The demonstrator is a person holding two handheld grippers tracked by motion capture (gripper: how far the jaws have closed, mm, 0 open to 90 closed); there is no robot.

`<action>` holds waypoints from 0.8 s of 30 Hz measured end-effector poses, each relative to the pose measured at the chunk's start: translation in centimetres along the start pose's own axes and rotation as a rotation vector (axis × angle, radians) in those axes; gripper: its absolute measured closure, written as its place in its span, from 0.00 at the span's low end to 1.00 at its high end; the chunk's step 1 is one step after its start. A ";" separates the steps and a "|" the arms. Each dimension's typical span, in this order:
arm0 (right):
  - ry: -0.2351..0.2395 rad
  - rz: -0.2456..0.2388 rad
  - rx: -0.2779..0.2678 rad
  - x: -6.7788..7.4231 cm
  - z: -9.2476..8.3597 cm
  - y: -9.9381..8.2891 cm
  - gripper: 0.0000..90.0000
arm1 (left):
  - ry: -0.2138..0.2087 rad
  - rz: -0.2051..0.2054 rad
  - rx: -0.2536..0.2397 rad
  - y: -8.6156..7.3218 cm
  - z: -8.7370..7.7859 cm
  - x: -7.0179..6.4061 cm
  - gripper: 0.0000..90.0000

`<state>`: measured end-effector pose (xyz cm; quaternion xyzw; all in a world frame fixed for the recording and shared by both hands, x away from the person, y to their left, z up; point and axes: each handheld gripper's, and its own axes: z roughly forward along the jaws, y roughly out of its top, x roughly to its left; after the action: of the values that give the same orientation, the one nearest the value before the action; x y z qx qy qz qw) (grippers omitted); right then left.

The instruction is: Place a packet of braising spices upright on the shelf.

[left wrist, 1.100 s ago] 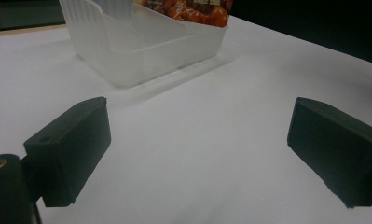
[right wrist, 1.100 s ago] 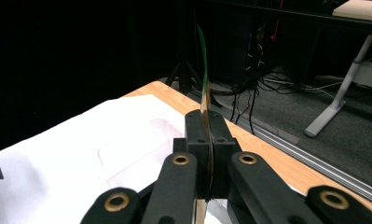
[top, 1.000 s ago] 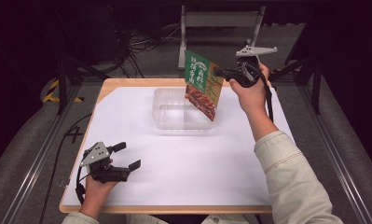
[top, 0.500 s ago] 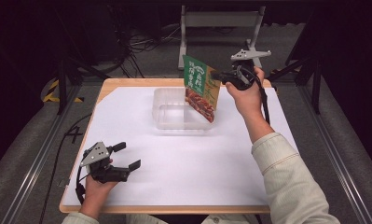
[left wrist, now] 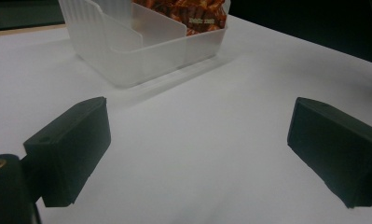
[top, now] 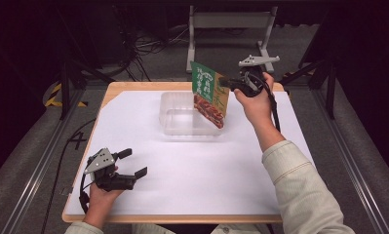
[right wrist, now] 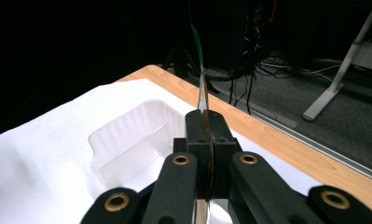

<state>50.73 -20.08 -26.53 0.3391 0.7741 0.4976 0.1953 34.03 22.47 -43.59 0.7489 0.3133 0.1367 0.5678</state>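
A flat food packet (top: 209, 92), green on top with a red-brown picture below, hangs upright over the clear plastic tray (top: 177, 122). My right gripper (top: 224, 83) is shut on the packet's right edge, above the tray's right end. In the right gripper view the packet (right wrist: 201, 79) shows edge-on between the closed jaws, with the tray (right wrist: 127, 140) below and to the left. My left gripper (top: 133, 163) rests open on the white sheet near the table's front left corner. In the left gripper view the tray (left wrist: 141, 42) lies ahead, with the packet's lower end (left wrist: 188, 14) showing inside it.
A white sheet (top: 206, 170) covers the wooden table (top: 133, 87). A white stand (top: 228, 22) and cables lie on the floor beyond the far edge. The tray has an inner divider (left wrist: 158, 25).
The right gripper has carried the packet slightly left and down over the tray. The left gripper has stayed where it was.
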 end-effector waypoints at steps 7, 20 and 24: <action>0.004 0.015 0.004 -0.1 0.1 -0.4 1.00 | 0.000 0.002 0.001 0.0 0.0 0.1 0.07; 0.001 0.038 0.001 -0.5 -0.8 -1.8 1.00 | 0.000 0.003 0.005 0.0 0.2 0.0 0.07; 0.000 0.041 0.002 -0.6 -0.9 -1.9 0.99 | -0.001 0.003 0.004 0.0 0.3 -0.1 0.07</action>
<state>49.88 -21.61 -27.90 0.3550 0.7675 0.5006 0.1850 34.14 22.24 -43.62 0.7505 0.3124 0.1364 0.5662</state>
